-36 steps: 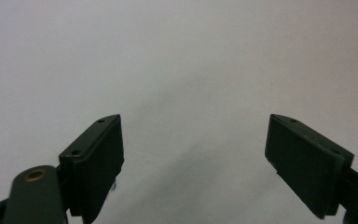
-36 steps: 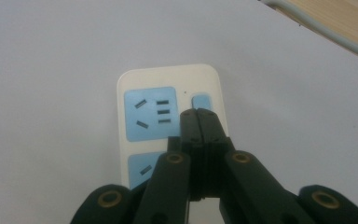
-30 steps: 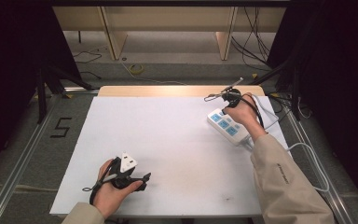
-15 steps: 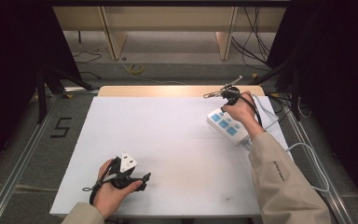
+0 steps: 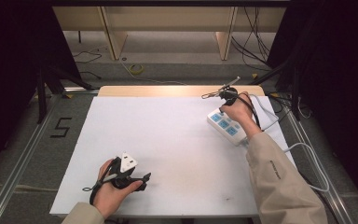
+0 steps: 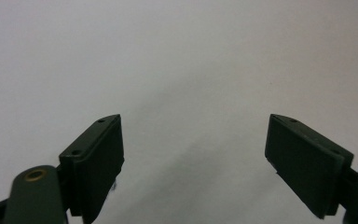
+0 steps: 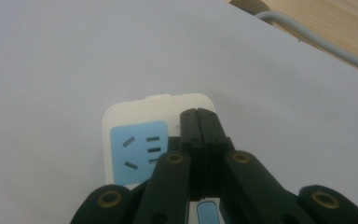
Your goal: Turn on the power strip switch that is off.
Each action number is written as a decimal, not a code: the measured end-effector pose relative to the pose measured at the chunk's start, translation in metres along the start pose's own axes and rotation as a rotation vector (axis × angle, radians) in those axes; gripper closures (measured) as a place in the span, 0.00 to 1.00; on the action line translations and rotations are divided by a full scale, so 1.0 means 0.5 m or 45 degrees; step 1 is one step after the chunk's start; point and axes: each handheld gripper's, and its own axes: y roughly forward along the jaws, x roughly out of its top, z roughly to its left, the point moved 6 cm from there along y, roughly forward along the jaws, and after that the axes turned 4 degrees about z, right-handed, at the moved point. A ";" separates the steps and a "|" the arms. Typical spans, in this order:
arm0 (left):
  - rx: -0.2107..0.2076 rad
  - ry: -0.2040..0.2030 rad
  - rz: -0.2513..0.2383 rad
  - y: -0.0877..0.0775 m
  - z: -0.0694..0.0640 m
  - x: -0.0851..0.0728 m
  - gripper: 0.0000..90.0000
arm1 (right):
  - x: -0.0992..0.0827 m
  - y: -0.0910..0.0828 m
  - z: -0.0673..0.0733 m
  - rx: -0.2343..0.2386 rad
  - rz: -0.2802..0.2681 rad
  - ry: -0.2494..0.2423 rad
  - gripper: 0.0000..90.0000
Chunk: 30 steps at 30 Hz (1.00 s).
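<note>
A white power strip (image 5: 224, 125) with blue socket faces lies on the right side of the white table (image 5: 168, 140). My right gripper (image 5: 224, 101) is held over its far end. In the right gripper view the jaws are pressed together, nothing between them, and the right gripper (image 7: 197, 112) tips sit over the strip's end (image 7: 140, 140) beside a blue socket. My left gripper (image 5: 144, 179) rests near the front left of the table, pointing right. In the left gripper view the left gripper (image 6: 193, 128) is open over bare white table, its pads (image 6: 98, 158) wide apart.
The strip's white cable (image 5: 307, 156) loops off the table's right side past the person's sleeve (image 5: 279, 182). It shows as a grey cable (image 7: 307, 37) on the wooden strip (image 7: 340, 23) behind the table. Shelving legs and loose wires lie on the floor beyond.
The right hand has edged slightly left along the power strip's far end. The left gripper and the strip have not moved.
</note>
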 end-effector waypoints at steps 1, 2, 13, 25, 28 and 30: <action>-0.002 -0.003 0.000 0.000 -0.001 0.000 0.21 | 0.000 0.001 0.000 -0.002 0.001 0.000 1.00; -0.003 -0.003 0.000 0.000 -0.001 0.000 0.21 | 0.001 0.001 -0.001 -0.003 0.002 -0.002 1.00; -0.001 0.000 0.001 0.000 0.000 0.000 0.21 | -0.002 0.008 -0.003 -0.014 0.013 -0.003 1.00; -0.002 -0.003 0.000 0.001 0.000 -0.001 0.21 | -0.003 0.013 0.000 -0.032 0.036 -0.013 1.00; 0.002 0.000 -0.001 0.000 0.001 0.000 0.21 | -0.003 0.015 0.000 -0.037 0.033 -0.013 1.00; 0.002 0.000 -0.002 0.000 0.001 0.000 0.21 | -0.003 0.015 0.000 -0.034 0.030 -0.005 1.00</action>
